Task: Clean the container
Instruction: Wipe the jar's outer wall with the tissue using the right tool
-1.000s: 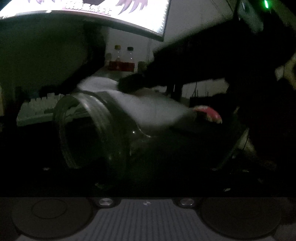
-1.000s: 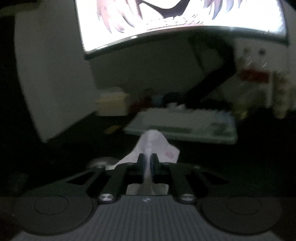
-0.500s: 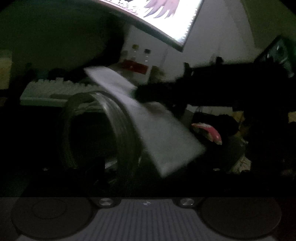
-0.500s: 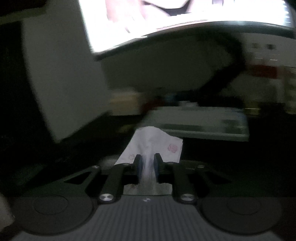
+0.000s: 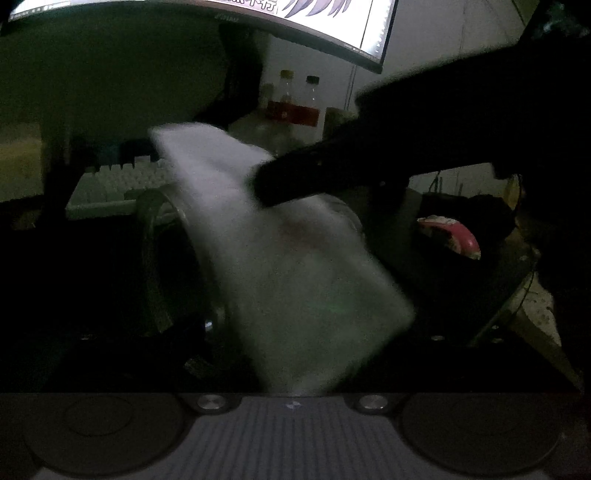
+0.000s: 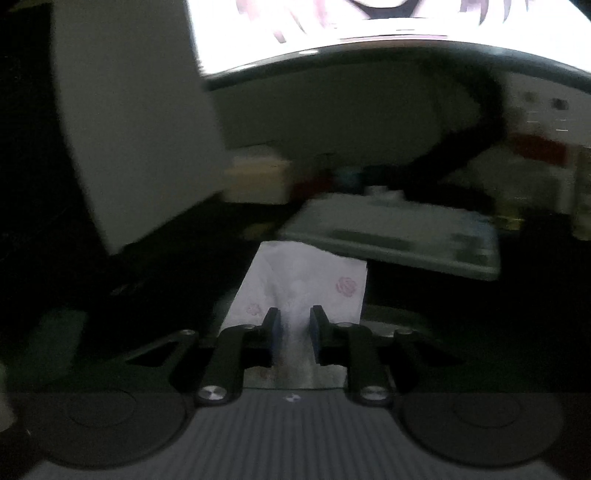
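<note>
Ok, dim room, lots of blur. Glass jar lies on its side right in front of my left claw, mouth toward the left of the left cam, long axis running left-right across the view, base off to the right under the tissue. Left claw's own fingers aren't visible in that cam, so can't tell if it's pinching the jar or spread; the jar sits so close I'd guess it's being held, but that's a guess.

Right claw is pinched on the tissue, a white sheet w/ small pink flower prints, sticking out fwd past the tips. From the left cam the right claw comes in from upper right, tips above the jar's upper side, tissue draped down across the jar wall and neck.

Key relation: the jar mouth is left of the right claw's tips, so wiping inside means swinging the tissue left and round to the opening. Right now it looks like outside-wall wiping.

Keyboard and monitor sit behind on the bench, well apart
</note>
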The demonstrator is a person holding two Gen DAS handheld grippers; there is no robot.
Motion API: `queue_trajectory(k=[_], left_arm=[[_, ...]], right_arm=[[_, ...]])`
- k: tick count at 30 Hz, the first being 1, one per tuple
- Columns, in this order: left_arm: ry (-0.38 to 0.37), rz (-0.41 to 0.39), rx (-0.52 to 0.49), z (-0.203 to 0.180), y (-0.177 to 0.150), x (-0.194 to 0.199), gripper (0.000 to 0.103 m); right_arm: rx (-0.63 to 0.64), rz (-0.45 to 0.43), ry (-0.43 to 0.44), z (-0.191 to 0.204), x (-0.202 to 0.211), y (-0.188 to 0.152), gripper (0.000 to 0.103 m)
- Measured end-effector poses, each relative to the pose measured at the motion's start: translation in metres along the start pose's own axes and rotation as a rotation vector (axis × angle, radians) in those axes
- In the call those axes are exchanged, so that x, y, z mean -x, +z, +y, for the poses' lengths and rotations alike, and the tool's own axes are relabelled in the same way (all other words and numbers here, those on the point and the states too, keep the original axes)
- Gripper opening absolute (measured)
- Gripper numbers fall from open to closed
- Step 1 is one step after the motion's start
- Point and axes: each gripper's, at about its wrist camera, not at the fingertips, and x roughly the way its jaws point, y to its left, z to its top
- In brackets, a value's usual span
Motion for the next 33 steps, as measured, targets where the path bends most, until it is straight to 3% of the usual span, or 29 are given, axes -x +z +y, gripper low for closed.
queue_trajectory(k=[2,4,9,11,13,17,19,21,24,26,28,30,33], left_arm=[[-0.001,-0.009,0.008,0.002,-0.001,0.001,0.102],[-0.008,-0.018,0.02,0.005,-0.001,0.002,0.103],[-0.027,-0.021,0.047,0.008,0.002,0.002,0.103],[-0.028,-0.02,0.048,0.007,0.002,0.001,0.103],[-0.022,-0.019,0.041,0.006,0.001,0.002,0.103],[0.002,-0.021,0.045,0.007,0.001,0.005,0.103],[0.005,-0.023,0.055,0.01,0.002,0.006,0.103],[-0.001,-0.022,0.058,0.011,0.002,0.006,0.103],[0.0,-0.023,0.05,0.012,0.003,0.003,0.103],[0.003,-0.027,0.032,0.011,0.002,0.002,0.103],[-0.004,-0.036,0.023,0.011,0.0,0.003,0.103],[-0.026,-0.055,0.043,0.013,-0.001,0.004,0.103],[-0.021,-0.056,0.059,0.013,-0.001,0.004,0.103]], right_arm=[[-0.071,0.0,-0.095,-0.017,-0.002,0.002,0.031],[-0.126,-0.002,-0.122,-0.022,-0.004,0.003,0.031],[0.068,-0.048,0.063,0.027,0.002,-0.006,0.031],[0.112,-0.046,0.088,0.037,0.005,-0.009,0.03],[0.092,-0.04,0.068,0.027,0.004,-0.008,0.03],[-0.07,-0.03,-0.075,-0.013,0.0,-0.004,0.033],[-0.117,-0.035,-0.087,-0.016,0.0,-0.003,0.033],[-0.046,-0.057,-0.07,0.003,-0.002,-0.005,0.033],[0.069,-0.067,0.053,0.03,0.002,-0.01,0.036],[0.094,-0.076,0.059,0.033,-0.001,-0.012,0.036],[0.05,-0.092,0.008,0.018,-0.003,-0.013,0.037],[-0.063,-0.099,-0.081,-0.007,-0.007,-0.012,0.043],[-0.212,-0.098,-0.076,-0.03,-0.007,-0.012,0.044]])
